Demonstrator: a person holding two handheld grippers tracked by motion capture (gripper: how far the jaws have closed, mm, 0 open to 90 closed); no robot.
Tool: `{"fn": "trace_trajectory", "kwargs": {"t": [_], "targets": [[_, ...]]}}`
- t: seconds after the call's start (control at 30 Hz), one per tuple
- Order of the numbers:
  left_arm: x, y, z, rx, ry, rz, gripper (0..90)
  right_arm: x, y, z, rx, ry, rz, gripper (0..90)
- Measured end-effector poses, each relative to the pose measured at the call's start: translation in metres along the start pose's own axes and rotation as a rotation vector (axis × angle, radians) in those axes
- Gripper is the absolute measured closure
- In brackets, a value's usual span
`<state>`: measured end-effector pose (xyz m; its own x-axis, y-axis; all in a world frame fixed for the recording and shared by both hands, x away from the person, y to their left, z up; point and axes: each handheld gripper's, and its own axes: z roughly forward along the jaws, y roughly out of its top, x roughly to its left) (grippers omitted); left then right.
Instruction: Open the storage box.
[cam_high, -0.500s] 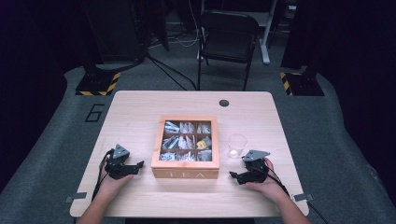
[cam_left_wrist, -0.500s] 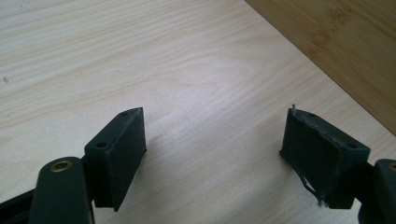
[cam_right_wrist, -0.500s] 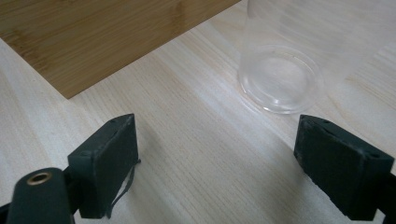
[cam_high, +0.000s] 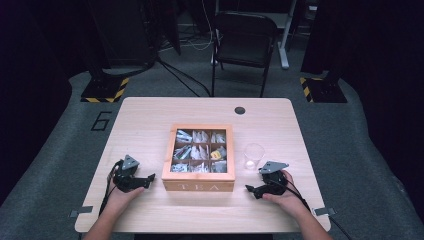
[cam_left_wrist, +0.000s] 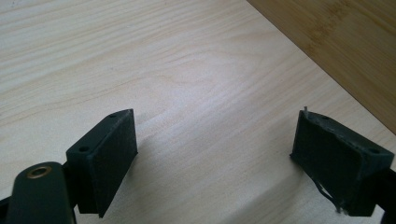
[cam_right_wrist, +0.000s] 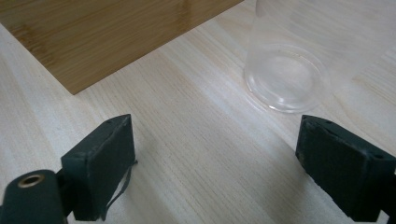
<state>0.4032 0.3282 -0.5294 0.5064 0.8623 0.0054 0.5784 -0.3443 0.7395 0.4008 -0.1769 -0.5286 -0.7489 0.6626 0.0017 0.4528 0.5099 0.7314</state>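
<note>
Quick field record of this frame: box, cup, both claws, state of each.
box: wooden tea box, lid off or open, nine compartments with tea bags, table centre
cup: clear plastic cup, upright, right of the box, apart from it
left claw: open, nothing between the jaws, on the table left of the box
right claw: open, nothing between the jaws, near the cup, not touching it
table: light wood

One square wooden tea box (cam_high: 198, 186) with nine compartments, one clear plastic cup (cam_high: 253, 156), one pale wooden table (cam_high: 150, 115), one black chair (cam_high: 243, 40) and two black handheld grippers are counted.
</note>
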Motion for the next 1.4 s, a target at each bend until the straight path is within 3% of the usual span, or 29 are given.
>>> {"fn": "trace_trajectory", "kwargs": {"t": [0.43,0.57,0.83,1.1,1.4], "targets": [[0.000,0.000,0.000,-0.004,0.002,-0.004,14.5,0.001,0.000,-0.001,-0.001,-0.008,-0.001,11.9],[0.001,-0.001,-0.001,-0.010,0.006,-0.009,16.6,0.001,0.000,-0.002,-0.007,-0.010,-0.003,16.7],[0.000,-0.001,-0.006,-0.038,0.007,-0.027,29.8,0.006,0.002,-0.005,-0.015,-0.005,-0.031,36.0],[-0.004,0.001,-0.019,-0.080,-0.019,-0.034,37.5,0.012,0.012,-0.018,-0.039,0.003,-0.016,44.3],[-0.010,0.002,-0.030,-0.110,-0.053,-0.040,43.8,0.020,0.019,-0.031,-0.075,0.025,0.008,46.7]]}}
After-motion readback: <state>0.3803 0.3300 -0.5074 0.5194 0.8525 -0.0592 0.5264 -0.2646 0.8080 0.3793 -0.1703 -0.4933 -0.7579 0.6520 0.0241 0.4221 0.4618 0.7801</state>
